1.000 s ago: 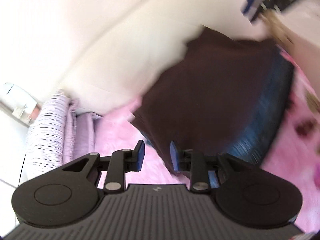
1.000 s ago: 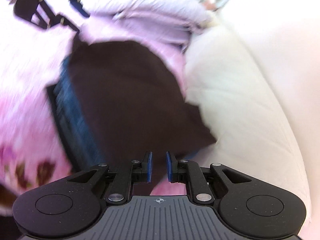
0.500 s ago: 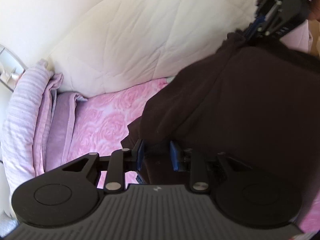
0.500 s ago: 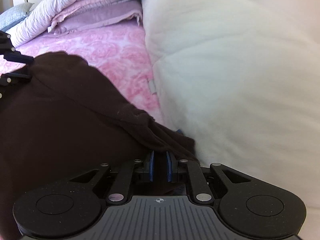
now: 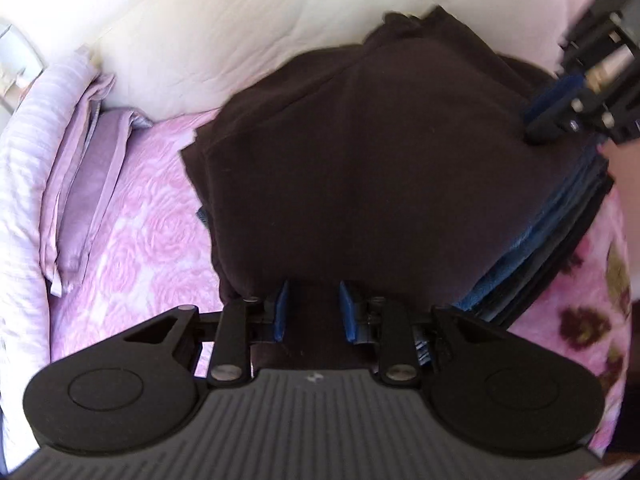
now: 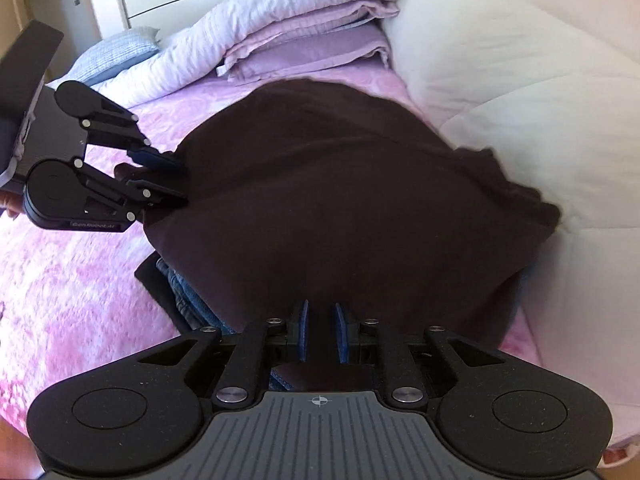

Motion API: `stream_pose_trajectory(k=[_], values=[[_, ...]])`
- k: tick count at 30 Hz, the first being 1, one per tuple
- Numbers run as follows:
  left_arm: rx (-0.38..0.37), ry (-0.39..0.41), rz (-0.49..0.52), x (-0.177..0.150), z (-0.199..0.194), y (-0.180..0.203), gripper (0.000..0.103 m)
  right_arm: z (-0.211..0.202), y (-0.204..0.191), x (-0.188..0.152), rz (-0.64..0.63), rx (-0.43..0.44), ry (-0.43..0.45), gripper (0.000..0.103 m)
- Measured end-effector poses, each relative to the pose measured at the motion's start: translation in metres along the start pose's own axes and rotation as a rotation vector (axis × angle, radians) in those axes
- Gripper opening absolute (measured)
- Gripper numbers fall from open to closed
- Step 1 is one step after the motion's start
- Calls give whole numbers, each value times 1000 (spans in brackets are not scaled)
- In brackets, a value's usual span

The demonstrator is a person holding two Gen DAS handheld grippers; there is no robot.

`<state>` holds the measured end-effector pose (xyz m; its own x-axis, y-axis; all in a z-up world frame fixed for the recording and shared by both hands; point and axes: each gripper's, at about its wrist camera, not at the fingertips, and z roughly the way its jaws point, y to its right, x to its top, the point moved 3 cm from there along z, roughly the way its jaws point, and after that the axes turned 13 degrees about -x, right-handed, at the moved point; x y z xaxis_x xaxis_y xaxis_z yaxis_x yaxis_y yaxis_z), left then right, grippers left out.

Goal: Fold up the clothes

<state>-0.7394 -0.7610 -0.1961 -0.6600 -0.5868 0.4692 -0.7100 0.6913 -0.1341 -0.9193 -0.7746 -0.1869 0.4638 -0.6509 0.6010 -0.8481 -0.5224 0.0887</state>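
A dark brown garment (image 5: 380,160) lies folded on top of a stack of blue jeans and dark clothes (image 5: 540,248) on the bed. My left gripper (image 5: 315,312) is shut on the garment's near edge, with brown fabric filling the gap between its blue pads. In the right wrist view this left gripper (image 6: 172,176) pinches the garment's (image 6: 340,200) left corner. My right gripper (image 6: 322,332) has brown fabric between its pads while its jaws are opening. From the left wrist view, the right gripper (image 5: 536,128) sits at the garment's far right edge.
A pink rose-patterned bedspread (image 5: 152,240) covers the bed. A puffy white duvet (image 6: 520,100) rises behind and beside the stack. Lilac striped pillows (image 6: 312,52) are piled at the head. A hand (image 5: 624,184) shows at the right edge.
The brown garment, held up close to both cameras half a second ago, now lies spread flat on the stack. Both grippers have rolled, and the right one has come down. The right jaws stand slightly wider.
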Motion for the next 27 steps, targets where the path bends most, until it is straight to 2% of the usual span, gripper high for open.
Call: stream_pose_trajectory(k=[3, 6, 8, 10, 11, 17, 19, 21, 24, 27], values=[[-5, -7, -90, -6, -6, -4, 24, 4, 10, -1, 68, 2, -50, 22], [-1, -16, -201, -15, -20, -6, 25, -4, 19, -7, 134, -30, -125, 38], [9, -16, -272, -22, -33, -3, 25, -17, 21, -9, 176, -57, -151, 41], [6, -4, -334, -31, -49, 3, 25, -35, 20, -13, 219, -77, -134, 67], [4, 2, -364, -36, -57, 6, 26, -43, 18, -14, 230, -88, -129, 70], [-40, 49, -448, -53, -89, 17, 53, -82, -4, -25, 312, -174, -141, 71], [-71, 77, -463, -57, -104, 21, 74, -106, -15, -30, 360, -213, -120, 71], [-86, 101, -451, -64, -121, 26, 82, -130, -29, -33, 409, -253, -93, 71], [-80, 125, -422, -74, -146, 34, 89, -160, -52, -37, 486, -294, -85, 71], [-72, 157, -420, -88, -174, 42, 89, -187, -77, -39, 537, -320, -73, 71]])
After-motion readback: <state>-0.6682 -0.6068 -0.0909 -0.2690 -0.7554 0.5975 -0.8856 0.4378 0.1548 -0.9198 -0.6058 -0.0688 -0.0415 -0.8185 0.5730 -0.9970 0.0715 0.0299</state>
